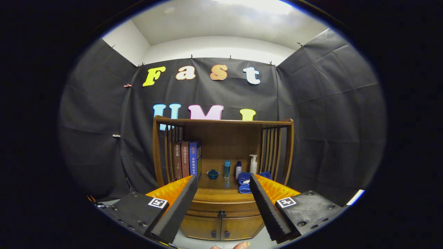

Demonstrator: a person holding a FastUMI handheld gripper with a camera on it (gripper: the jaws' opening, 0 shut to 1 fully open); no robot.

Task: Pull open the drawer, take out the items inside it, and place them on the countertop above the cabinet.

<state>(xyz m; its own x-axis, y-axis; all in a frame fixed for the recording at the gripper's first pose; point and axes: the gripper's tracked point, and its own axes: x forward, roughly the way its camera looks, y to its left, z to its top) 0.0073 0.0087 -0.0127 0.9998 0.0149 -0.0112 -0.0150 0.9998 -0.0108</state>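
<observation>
Currently: my jaws (pixel 223 193) spread wide, gripping nothing, well short of the cabinet (pixel 221 221). Drawer (pixel 221 208): shut, under the worktop's (pixel 221 194) front edge, dark knob (pixel 222 214) at centre; contents hidden. On worktop: books (pixel 187 159) at left, small bowl (pixel 213 174), bottles (pixel 238 168), blue towels (pixel 245 183) at right. Advice: I should centre on the knob, close squarely, pull straight out.

The cabinet (pixel 221 207) is glossy varnished wood, its countertop (pixel 221 186) mirroring the clear plastic bottles (pixel 227 169). At three o'clock from them lies a soft cloth towel (pixel 245 182); at nine o'clock stand smooth-spined paper books (pixel 187 160). The gripper (pixel 223 185), fingers spread apart, has ridged matt pads (pixel 264 204).
</observation>
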